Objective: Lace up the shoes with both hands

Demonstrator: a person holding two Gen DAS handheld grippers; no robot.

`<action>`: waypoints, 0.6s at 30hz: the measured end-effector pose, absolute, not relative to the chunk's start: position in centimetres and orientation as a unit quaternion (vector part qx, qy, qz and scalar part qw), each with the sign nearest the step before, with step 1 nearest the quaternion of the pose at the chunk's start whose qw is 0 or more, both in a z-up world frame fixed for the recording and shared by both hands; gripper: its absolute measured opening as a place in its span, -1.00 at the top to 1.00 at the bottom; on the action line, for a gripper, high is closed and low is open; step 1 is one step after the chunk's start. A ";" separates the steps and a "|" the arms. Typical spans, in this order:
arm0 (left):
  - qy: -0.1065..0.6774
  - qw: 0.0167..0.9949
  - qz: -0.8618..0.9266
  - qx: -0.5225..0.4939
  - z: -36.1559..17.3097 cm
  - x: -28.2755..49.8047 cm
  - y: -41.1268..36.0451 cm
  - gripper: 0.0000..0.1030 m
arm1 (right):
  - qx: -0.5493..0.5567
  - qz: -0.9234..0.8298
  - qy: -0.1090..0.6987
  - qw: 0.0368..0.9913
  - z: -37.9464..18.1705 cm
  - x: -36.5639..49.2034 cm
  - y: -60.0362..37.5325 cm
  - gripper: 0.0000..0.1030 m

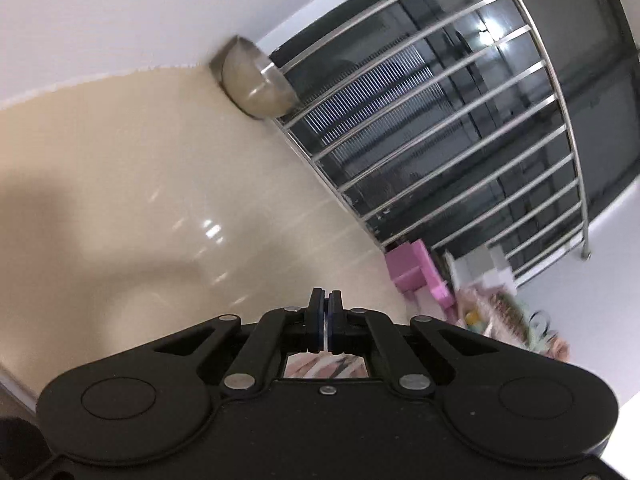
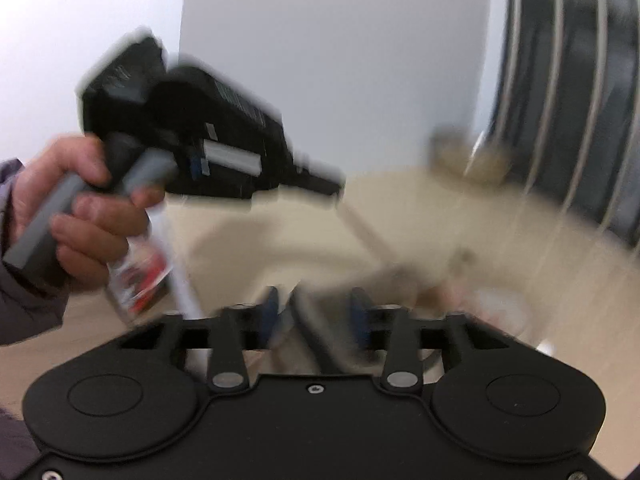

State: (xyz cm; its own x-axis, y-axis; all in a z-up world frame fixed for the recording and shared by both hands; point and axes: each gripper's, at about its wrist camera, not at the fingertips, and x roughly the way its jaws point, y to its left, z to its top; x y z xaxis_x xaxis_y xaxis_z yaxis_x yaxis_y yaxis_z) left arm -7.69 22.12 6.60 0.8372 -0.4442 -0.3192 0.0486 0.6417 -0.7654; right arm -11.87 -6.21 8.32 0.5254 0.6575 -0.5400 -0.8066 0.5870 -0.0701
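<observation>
pressing its two pads flat together, the left gripper point(image 1: 327, 312) is shut with only a thin pale sliver showing in the seam between them; whether that sliver is lace cannot be told. in the right wrist view a pale lace point(image 2: 368, 236) runs taut from the left gripper's tip down toward the blurred shoe point(image 2: 472, 296) lying low and just beyond the right gripper point(image 2: 316, 314). the right gripper's jaws stand partly spread, blue pads apart, with a dark strip, too blurred to name, crossing the gap between them; whether a pad touches it cannot be told. a person's left hand point(image 2: 76, 204) wraps the grey handle of the left gripper, raised at the left of that view, a purple-grey sleeve point(image 2: 24, 300) behind it.

outward, the cream tabletop point(image 1: 140, 168) lies open and bare to the left and far side of the left gripper, ending at a white wall point(image 1: 100, 12). to the right a barred metal window grille point(image 1: 440, 140) closes that side, with a round steel fitting point(image 1: 256, 80) at its near corner. pink blocks point(image 1: 416, 272) and a patterned cloth point(image 1: 508, 316) crowd the right edge just beside the left gripper.
</observation>
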 end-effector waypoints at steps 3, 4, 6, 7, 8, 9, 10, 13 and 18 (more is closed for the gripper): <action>0.253 0.882 -0.138 -0.372 7.0 -9.6 22.0 0.98 | -0.230 0.453 0.237 0.828 9.2 -13.4 -8.2 0.56; 0.257 0.890 -0.136 -0.352 7.2 -10.1 21.6 0.98 | -0.248 0.454 0.240 0.821 9.5 -13.9 -9.3 0.53; 0.267 0.902 -0.136 -0.311 7.5 -11.1 20.7 0.98 | -0.273 0.450 0.250 0.813 10.1 -14.7 -12.1 0.45; 0.276 0.903 -0.149 -0.292 7.5 -11.3 20.0 0.98 | -0.282 0.443 0.255 0.812 10.4 -14.9 -13.2 0.37; 0.284 0.904 -0.166 -0.273 7.5 -11.5 19.2 0.97 | -0.288 0.434 0.259 0.814 10.6 -15.1 -14.1 0.32; 0.289 0.906 -0.187 -0.245 7.6 -11.7 18.0 0.97 | -0.293 0.422 0.259 0.818 10.6 -15.4 -14.8 0.31; 0.287 0.914 -0.199 -0.208 7.9 -11.9 16.6 0.95 | -0.297 0.411 0.254 0.823 10.7 -15.7 -15.2 0.29; 0.276 0.931 -0.217 -0.098 8.8 -12.4 12.5 0.37 | -0.265 0.391 0.242 0.847 11.0 -16.3 -16.5 0.30; 0.254 0.934 -0.251 0.005 8.4 -12.3 8.4 -0.07 | -0.053 0.286 0.247 0.924 10.6 -12.8 -21.8 0.26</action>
State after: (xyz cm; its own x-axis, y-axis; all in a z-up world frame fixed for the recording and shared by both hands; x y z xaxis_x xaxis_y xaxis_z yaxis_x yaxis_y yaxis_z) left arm -12.26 8.45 8.41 0.7451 -0.4663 -0.4768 0.4710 0.8741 -0.1188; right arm -12.81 -21.77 10.58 0.7143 0.5025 -0.4871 -0.5551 0.8307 0.0429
